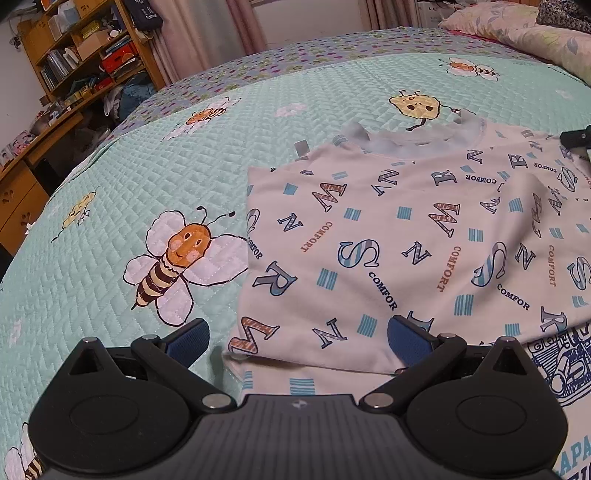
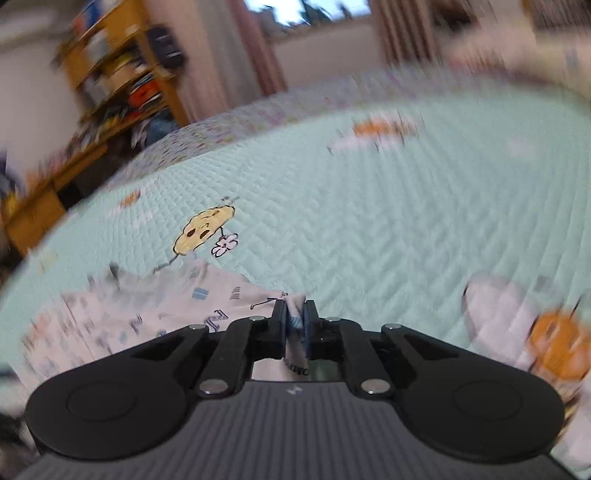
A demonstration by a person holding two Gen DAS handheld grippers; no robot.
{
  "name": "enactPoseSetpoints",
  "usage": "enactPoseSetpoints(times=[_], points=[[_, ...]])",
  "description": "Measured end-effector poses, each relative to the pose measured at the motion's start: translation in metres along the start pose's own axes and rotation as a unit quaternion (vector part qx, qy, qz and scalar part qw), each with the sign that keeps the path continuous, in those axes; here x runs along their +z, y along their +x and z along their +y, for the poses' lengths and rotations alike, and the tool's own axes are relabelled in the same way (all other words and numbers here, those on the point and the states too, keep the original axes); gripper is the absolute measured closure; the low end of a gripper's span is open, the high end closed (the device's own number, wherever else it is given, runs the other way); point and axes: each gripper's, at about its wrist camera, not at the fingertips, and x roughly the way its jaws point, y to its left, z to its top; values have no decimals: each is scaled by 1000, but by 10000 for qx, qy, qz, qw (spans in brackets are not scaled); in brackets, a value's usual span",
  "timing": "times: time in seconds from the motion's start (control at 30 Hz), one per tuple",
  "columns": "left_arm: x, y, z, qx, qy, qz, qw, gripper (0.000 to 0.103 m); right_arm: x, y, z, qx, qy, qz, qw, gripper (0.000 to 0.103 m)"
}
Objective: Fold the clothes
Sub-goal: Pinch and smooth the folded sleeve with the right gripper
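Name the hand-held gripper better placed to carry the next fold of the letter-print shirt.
Right. The right hand-held gripper is shut on the shirt edge, while the left hand-held gripper is open, holding nothing.

The left wrist view is sharp and evenly lit by soft indoor light, a little dim and cool. Shadows are faint; a small soft one lies on the bed cover point(image 1: 110, 184) just beyond the left tool point(image 1: 295, 339). There is no glare. The fisheye lens bows the bed's far edge and bends the bookshelf point(image 1: 85, 55) at far left. The right wrist view is heavily smeared by motion blur, worst toward its edges; only the right tool point(image 2: 294, 321) and the cloth near it stay fairly crisp. A bright window point(image 2: 306, 11) shows at far top.
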Motion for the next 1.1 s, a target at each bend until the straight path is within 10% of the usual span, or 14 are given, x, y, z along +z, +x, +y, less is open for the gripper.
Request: enactPoseSetpoints(times=[0.13, 0.43, 0.53, 0.83, 0.97, 1.1], points=[[1, 1, 3, -61, -85, 57, 9999, 0, -16, 16, 22, -882, -1598, 177, 9830, 94], [2, 5, 16, -325, -445, 199, 9983, 0, -10, -43, -22, -589, 525, -210, 9967, 87], [2, 6, 22, -447, -621, 221, 9968, 1, -26, -78, -13, 340, 990, -268, 9941, 84], [12, -39, 53, -1060, -1190, -1035, 9818, 7, -98, -124, 29, 1265, 1721, -641, 9748, 69], [46, -13, 59, -1119, -1252, -787, 9827, 23, -117, -101, 32, 687, 1242, -516, 9885, 68], [68, 16, 59, -1026, -1089, -422, 9878, 41, -124, -100, 16, 1043, 1688, -599, 9783, 69]])
